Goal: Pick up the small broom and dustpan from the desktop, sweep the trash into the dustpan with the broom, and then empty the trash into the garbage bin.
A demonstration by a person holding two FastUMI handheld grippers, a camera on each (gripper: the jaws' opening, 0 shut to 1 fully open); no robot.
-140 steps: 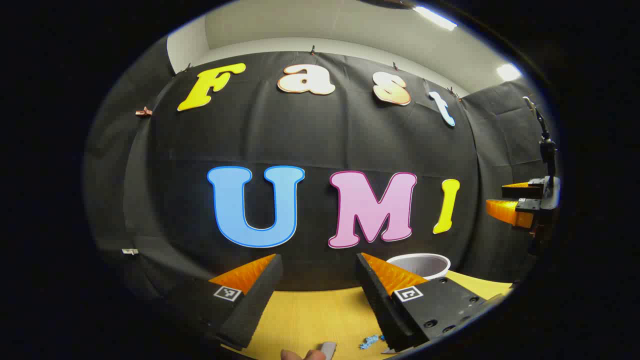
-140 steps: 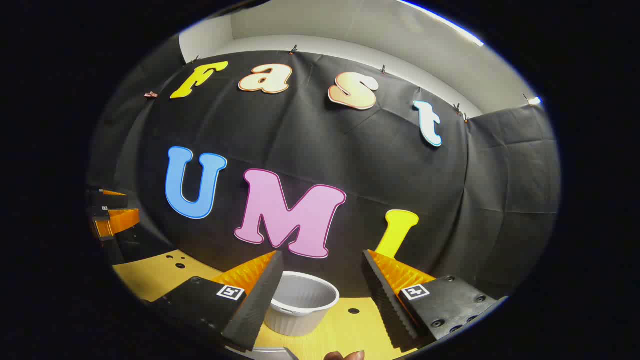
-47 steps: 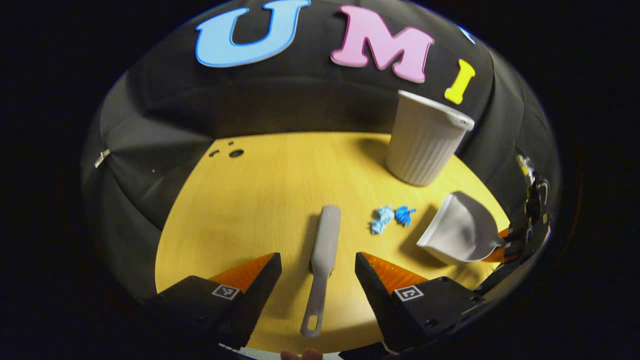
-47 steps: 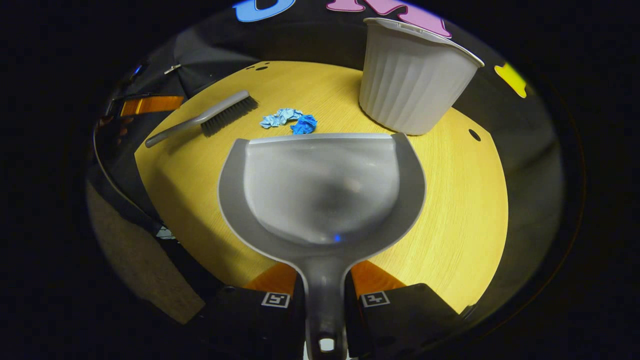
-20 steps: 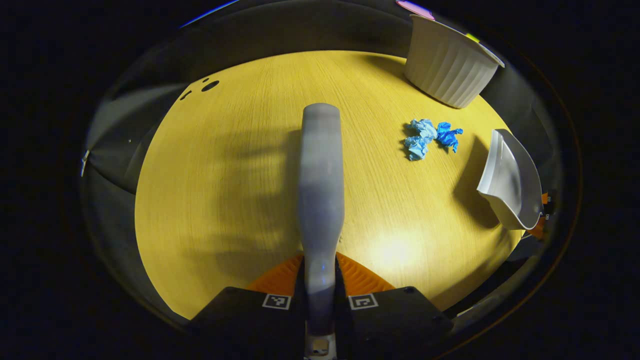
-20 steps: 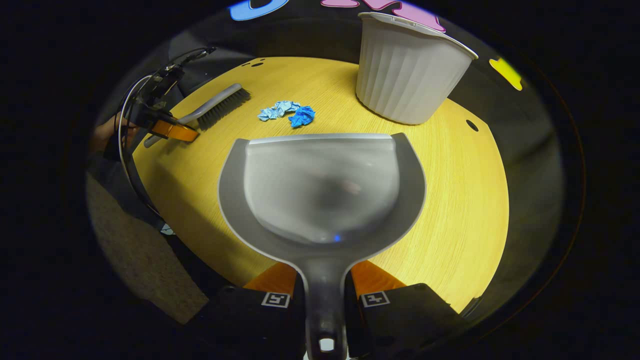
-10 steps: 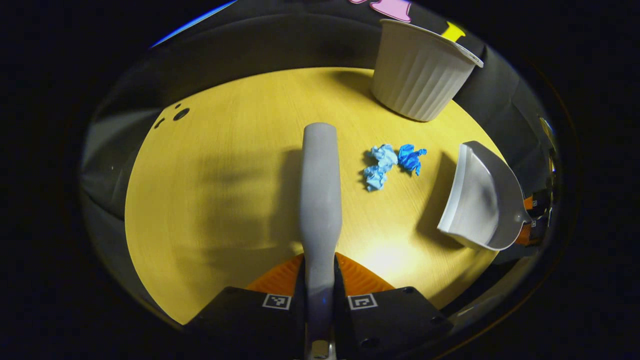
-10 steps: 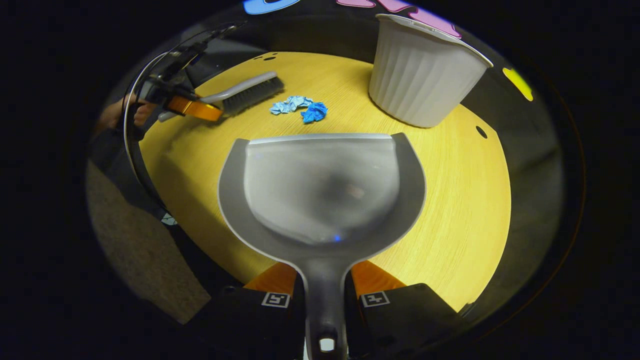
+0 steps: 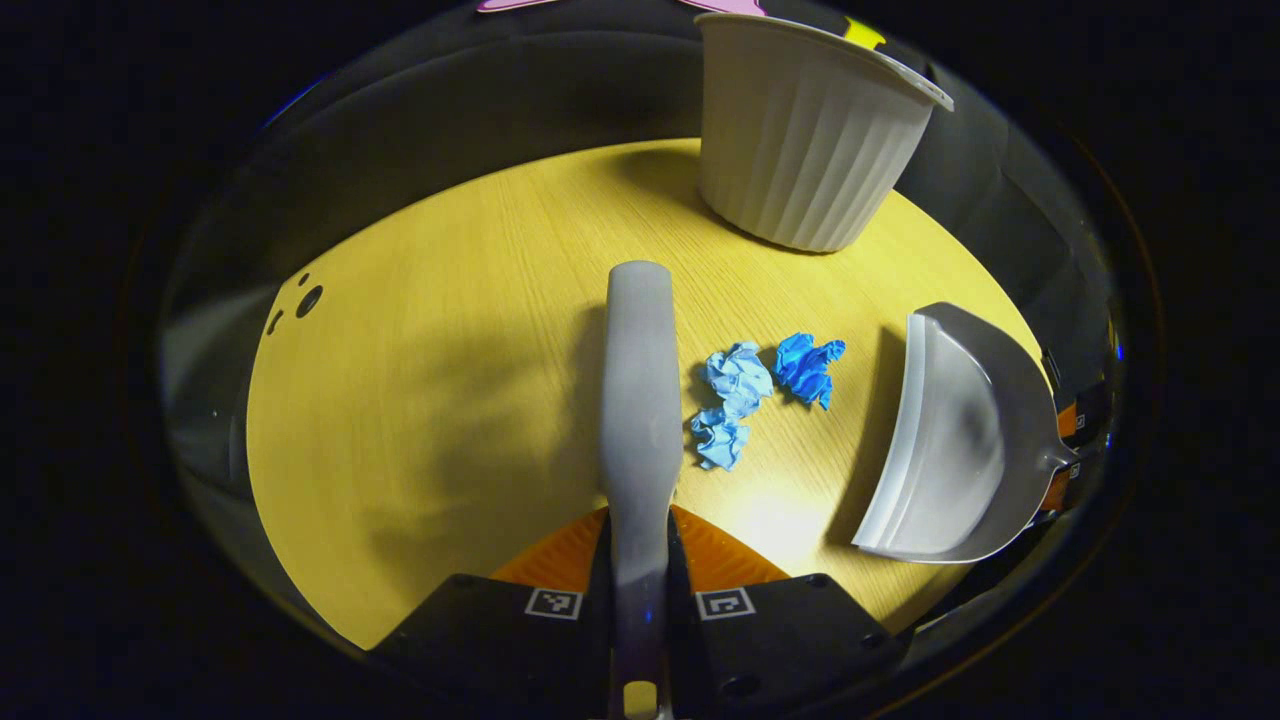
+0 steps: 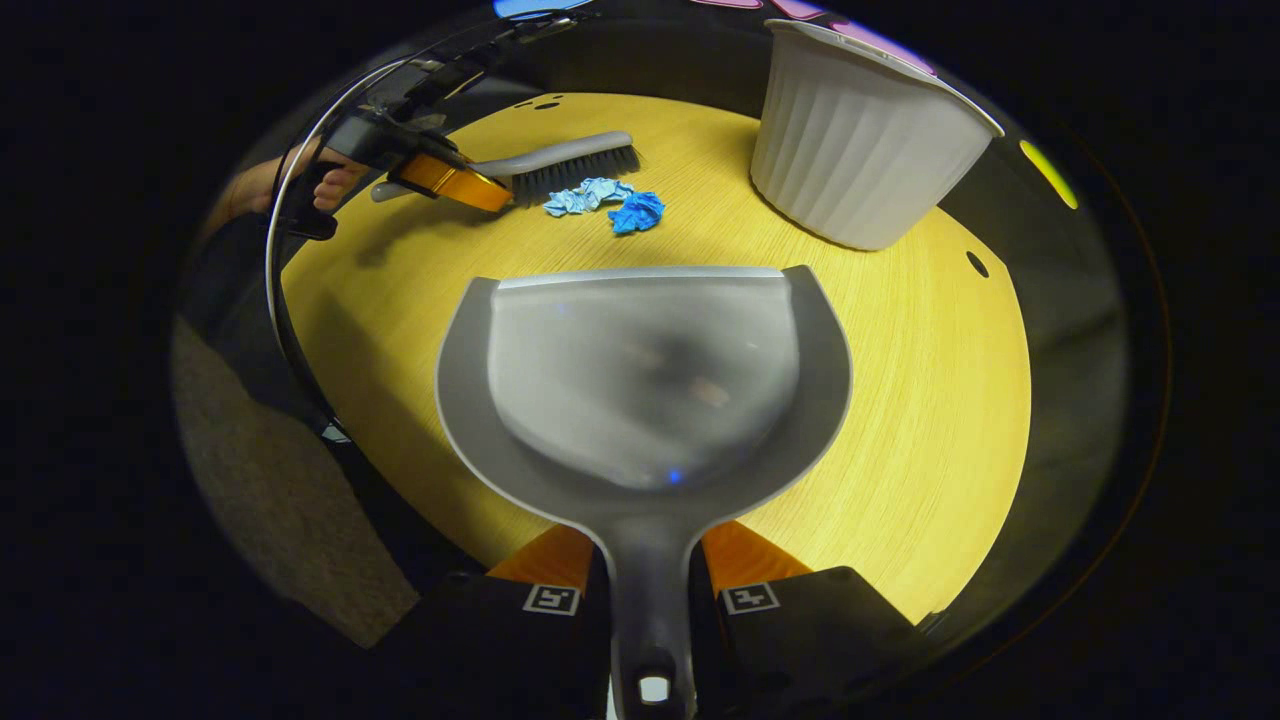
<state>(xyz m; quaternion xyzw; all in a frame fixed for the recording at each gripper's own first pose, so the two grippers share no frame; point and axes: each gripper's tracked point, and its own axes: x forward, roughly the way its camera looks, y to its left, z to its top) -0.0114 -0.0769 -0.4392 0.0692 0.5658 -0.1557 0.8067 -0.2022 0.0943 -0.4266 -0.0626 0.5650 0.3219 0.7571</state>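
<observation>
The small grey plastic broom [image 9: 640,400] is clamped by its handle between both fingers of the left gripper [image 9: 640,545], its long back running straight ahead over the yellow wood-grain bench [image 9: 430,400]. In the right gripper view its dark bristles [image 10: 575,172] point down, just beside the trash. That trash is three crumpled scraps of blue paper [image 9: 760,385], two paler and one deeper blue, lying on the bench between the broom and the dustpan.

The grey plastic dustpan [image 10: 645,380] is gripped by its handle in the right gripper [image 10: 648,590], whose two fingers press on either side of the handle. Its open lip faces the paper scraps, near them but not touching. In the left gripper view the dustpan [image 9: 950,440] sits to the right of the scraps, tilted; whether its lip meets the bench I cannot tell.

The white ribbed plastic garbage bin [image 9: 800,140] stands upright at the far side of the bench, beyond the scraps and apart from them. In the right gripper view a hand [image 10: 325,185] holds the left gripper at the bench's left edge, with a cable looping below it.
</observation>
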